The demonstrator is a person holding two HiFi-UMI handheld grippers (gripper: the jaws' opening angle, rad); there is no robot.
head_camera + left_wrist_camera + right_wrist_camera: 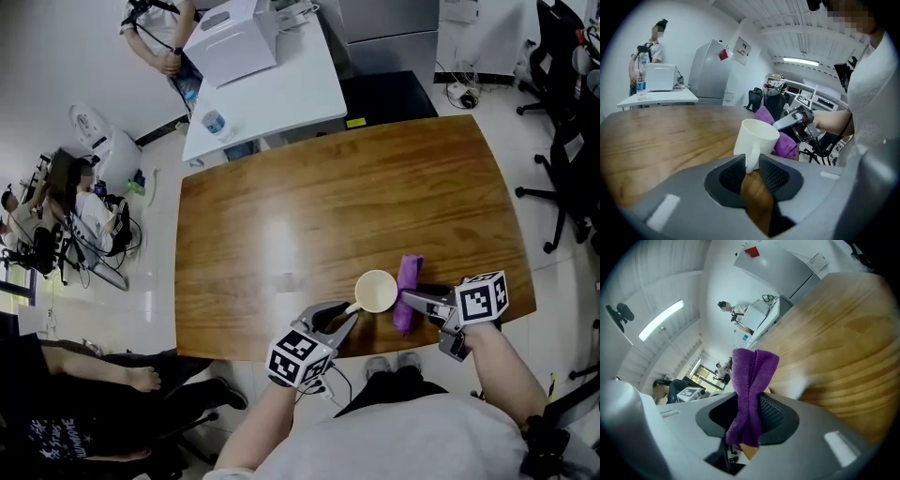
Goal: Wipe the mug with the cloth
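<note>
Because the mug point(757, 136) looks like glazed ceramic, expect it to be rigid, slick, weighty for its size and breakable. It stands upright on the table point(281, 216), straight ahead of your left gripper point(750, 165). That gripper's jaws are narrowed onto the handle, with a pad against each side. This is the sensible hold, though I judge a thin handle may let the mug swivel when pushed. Your right gripper point(749, 401) is clamped on the cloth point(751, 376), which is soft and limp and droops past its tips. The cloth hangs just beyond the mug's far wall. Nothing lies between them. The table's near edge runs close under both grippers, so press gently.
</note>
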